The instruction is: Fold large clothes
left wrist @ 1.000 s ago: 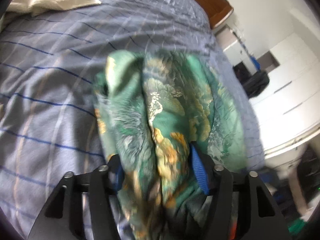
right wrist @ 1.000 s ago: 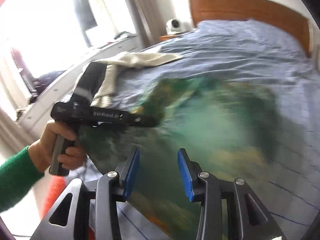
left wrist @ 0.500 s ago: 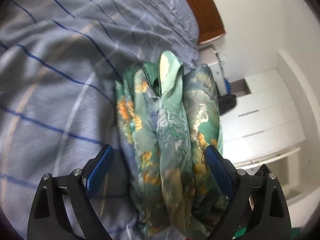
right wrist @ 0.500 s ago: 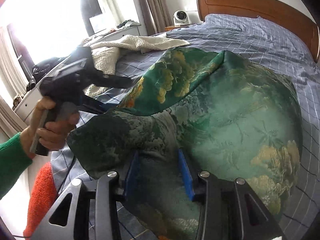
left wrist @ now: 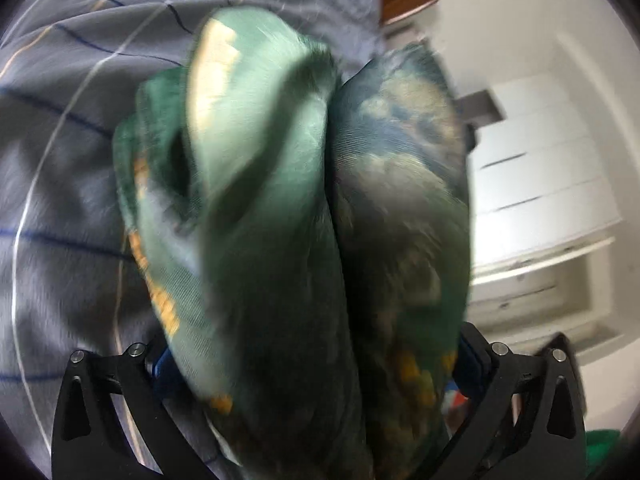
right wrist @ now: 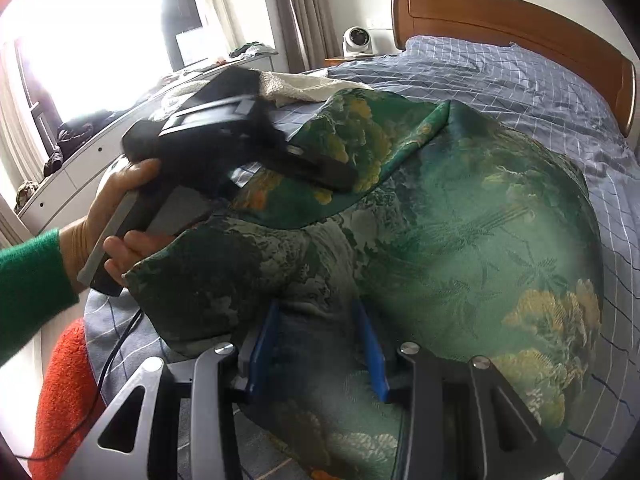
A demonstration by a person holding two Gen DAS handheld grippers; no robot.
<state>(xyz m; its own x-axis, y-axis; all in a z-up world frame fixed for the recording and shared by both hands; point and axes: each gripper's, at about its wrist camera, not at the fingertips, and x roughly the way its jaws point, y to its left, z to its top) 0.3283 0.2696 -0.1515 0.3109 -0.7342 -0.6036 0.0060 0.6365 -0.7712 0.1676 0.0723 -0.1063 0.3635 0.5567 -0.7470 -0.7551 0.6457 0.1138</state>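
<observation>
A large green garment (right wrist: 460, 240) with a gold and teal print lies spread on the bed, one corner flap folded back over it. My right gripper (right wrist: 318, 344) is shut on a fold at the garment's near edge, which sits between the blue pads. In the right wrist view, a hand (right wrist: 120, 208) in a green sleeve holds my left gripper (right wrist: 316, 168), whose fingers reach into the folded flap. In the left wrist view, the bunched garment (left wrist: 280, 200) fills the gap of my left gripper (left wrist: 312, 360). Its jaws are opening wide, and the blue pads are mostly hidden by cloth.
The bed's blue-grey checked cover (right wrist: 520, 92) runs to a wooden headboard (right wrist: 520, 20). A cream towel (right wrist: 304, 88) lies at the far left of the bed. White drawers (left wrist: 540, 168) stand beside the bed. An orange-red fuzzy thing (right wrist: 68, 380) sits low at the left.
The left gripper's jaws have spread from a grip on the bunched cloth to wide apart, and it has moved down closer to the cloth. The garment has settled onto the bed.
</observation>
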